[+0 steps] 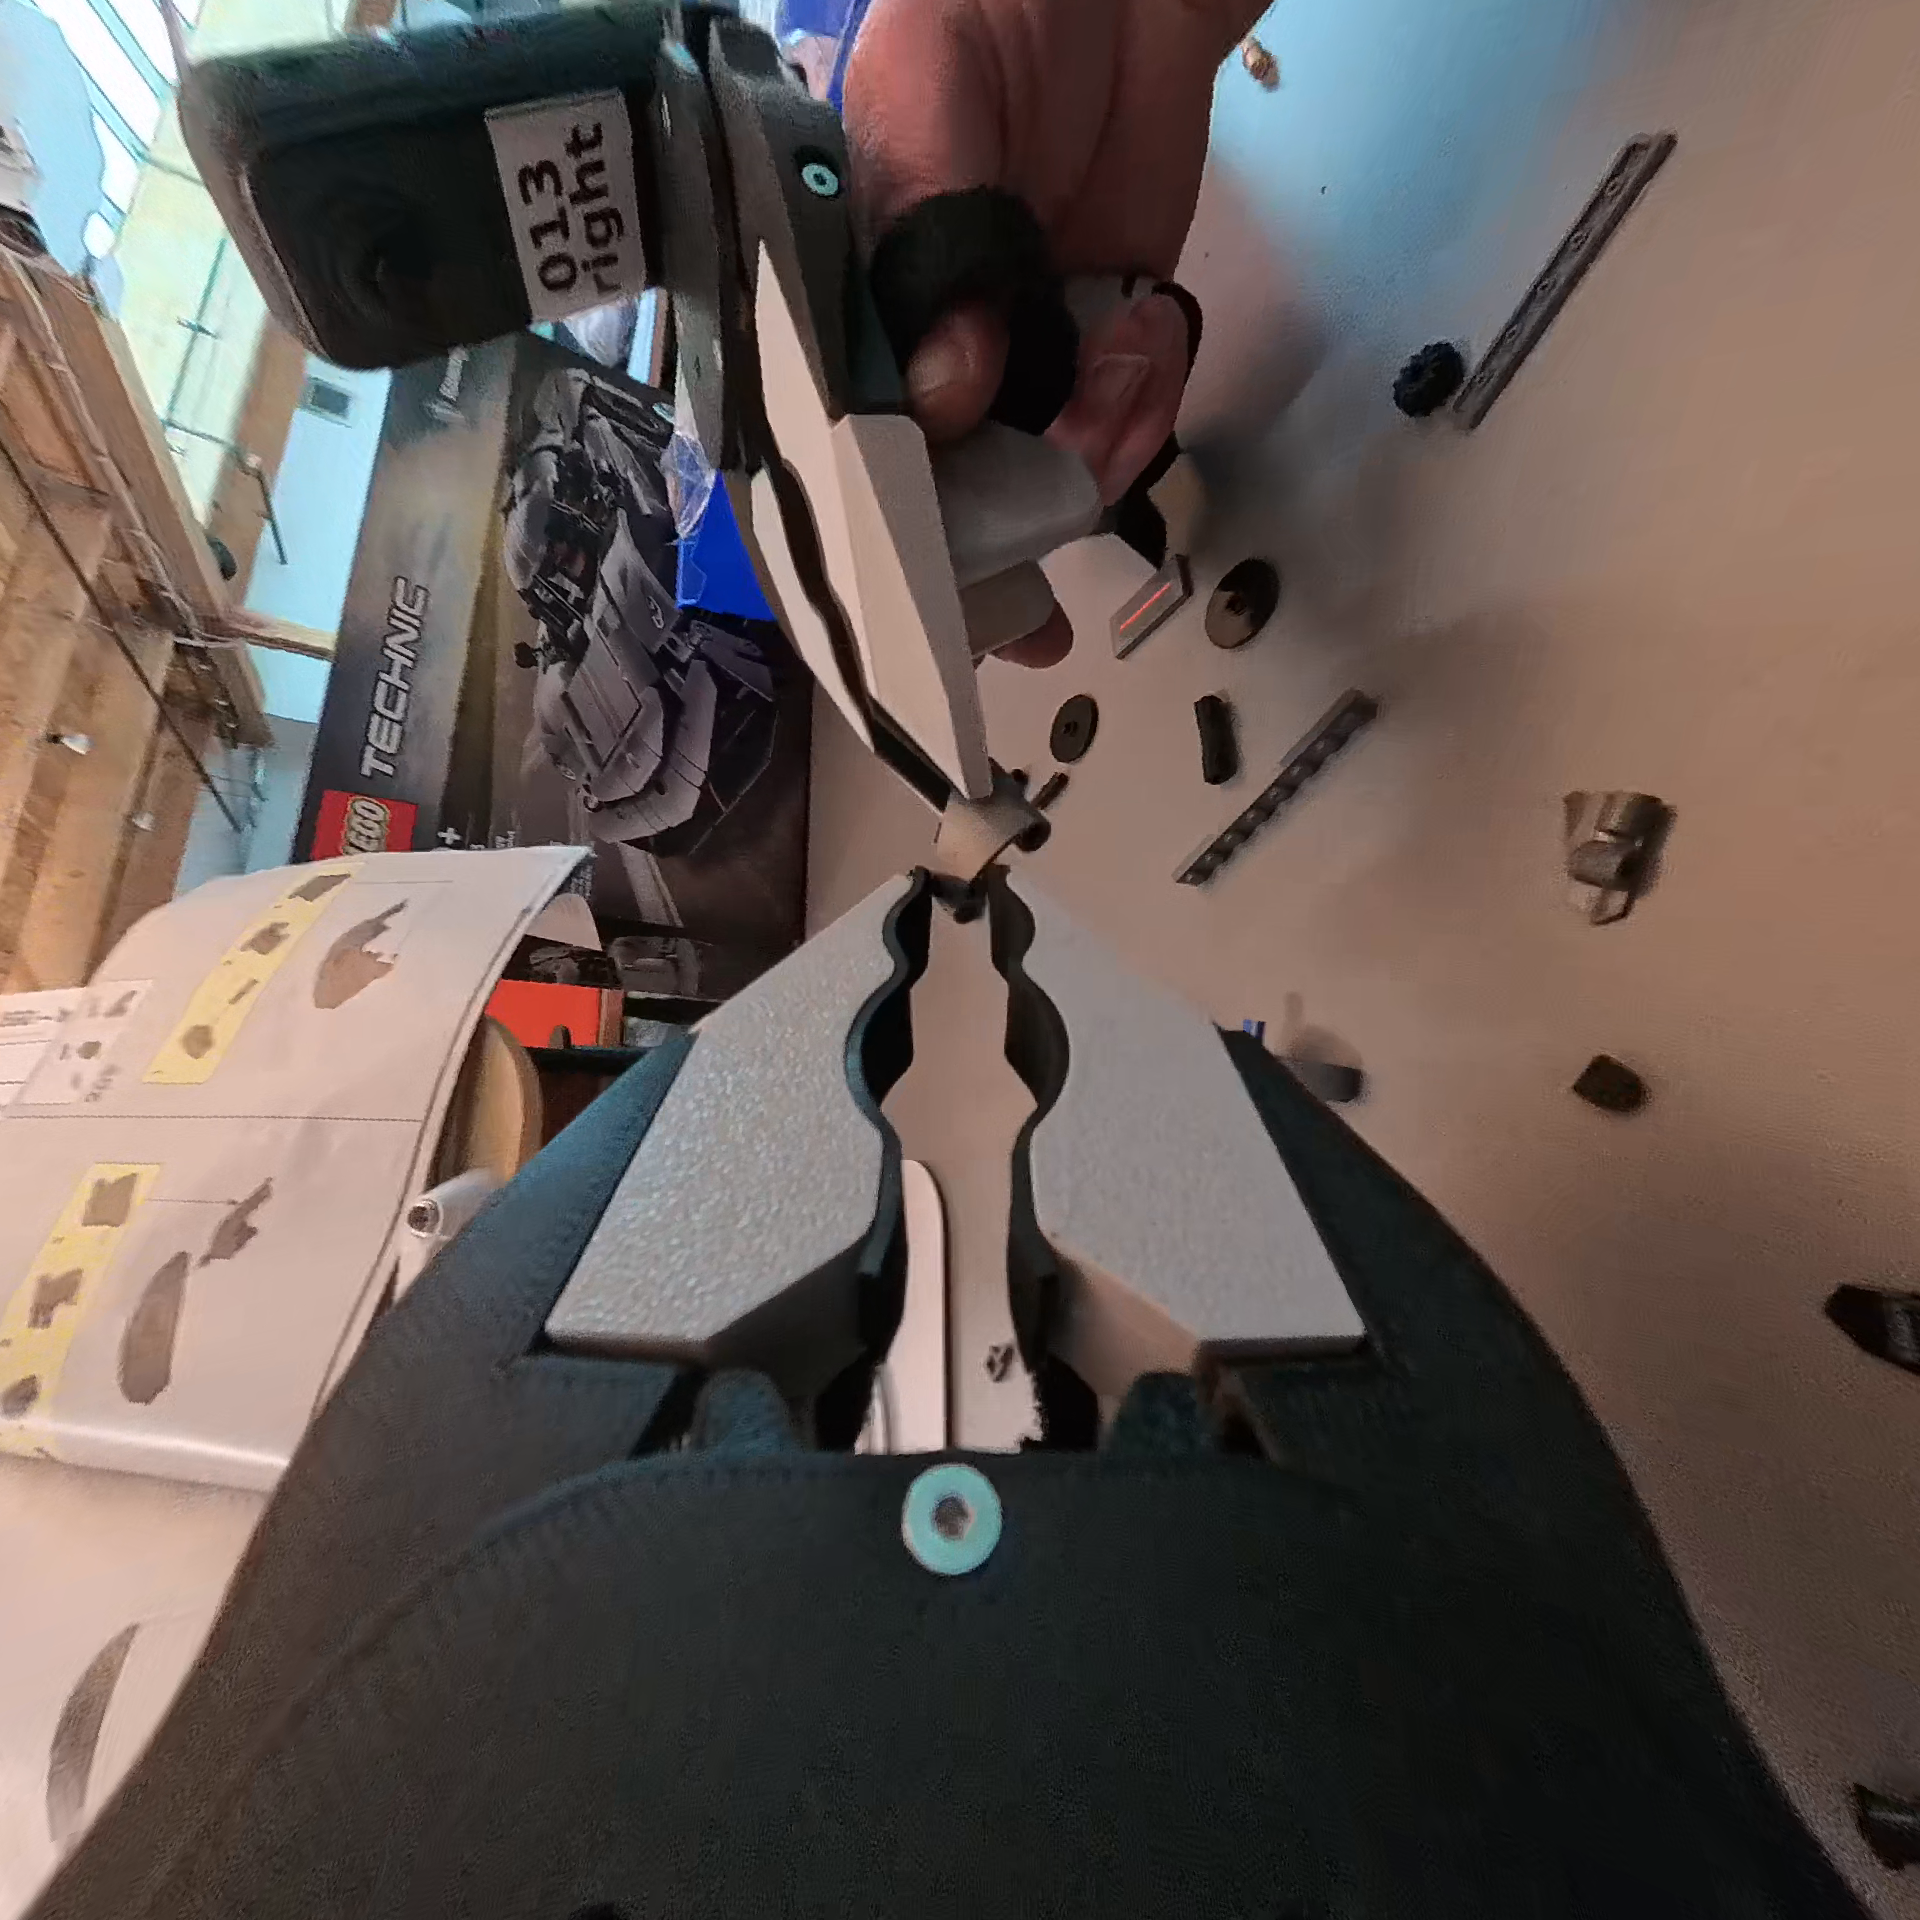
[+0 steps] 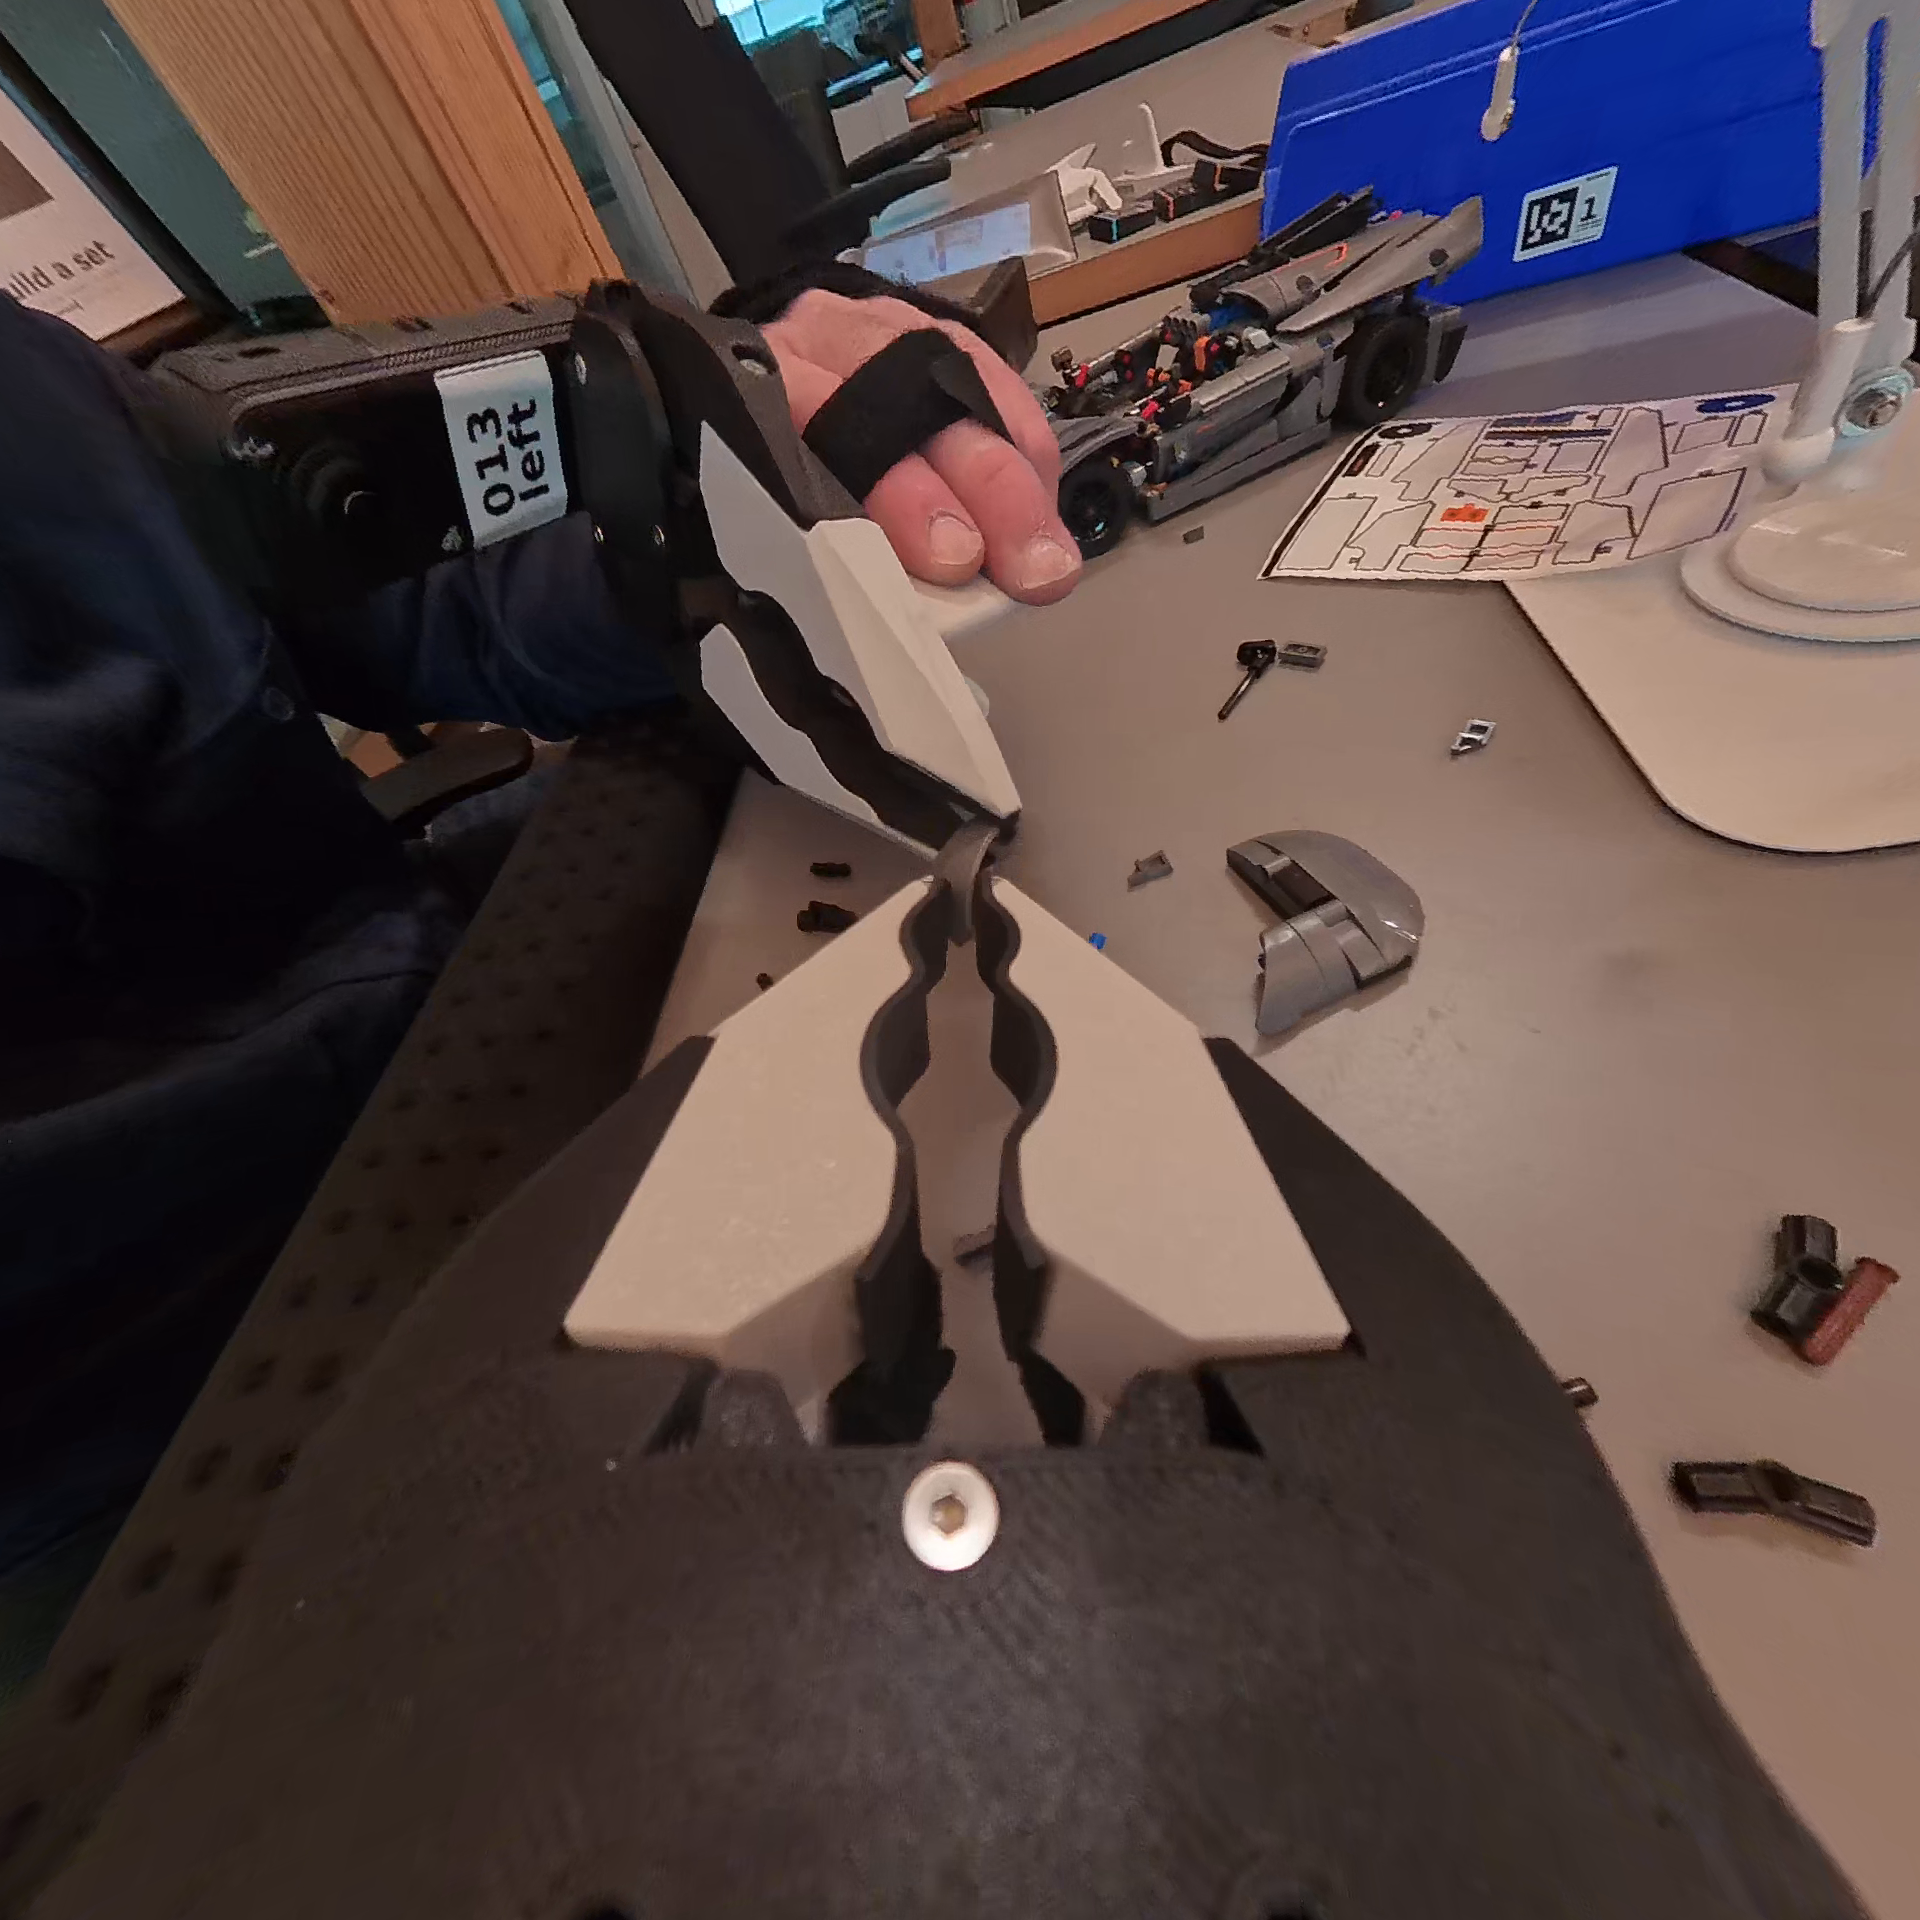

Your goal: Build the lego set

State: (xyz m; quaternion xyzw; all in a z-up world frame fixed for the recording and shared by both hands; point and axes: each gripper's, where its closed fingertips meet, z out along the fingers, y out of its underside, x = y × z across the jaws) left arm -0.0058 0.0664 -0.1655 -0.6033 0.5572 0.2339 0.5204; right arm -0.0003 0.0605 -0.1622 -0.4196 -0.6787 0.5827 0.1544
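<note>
My two grippers meet tip to tip above the grey table (image 2: 1455,1143). My right gripper (image 2: 961,899) is shut on a small grey connector piece (image 2: 964,868); it also shows in the left wrist view (image 1: 992,831), under the right gripper's tips (image 1: 971,795). My left gripper (image 1: 956,883) is shut on a tiny black pin (image 1: 961,902), which touches the grey piece. In the right wrist view the left gripper (image 2: 992,823) comes in from the left, its tips against the top of the grey piece. The pin is hidden there.
A partly built grey car (image 2: 1247,395), a sticker sheet (image 2: 1507,488), a blue bin (image 2: 1558,135) and a white lamp base (image 2: 1818,561) stand at the back. A grey curved subassembly (image 2: 1330,935), loose black parts (image 2: 1813,1299) and grey beams (image 1: 1278,790) lie on the table. The set's box (image 1: 582,644) and booklet (image 1: 208,1143) are at the left. The tips of both grippers are at nearly the same place. My left tips are roughly 11 cm from the grey curved subassembly (image 2: 1330,935).
</note>
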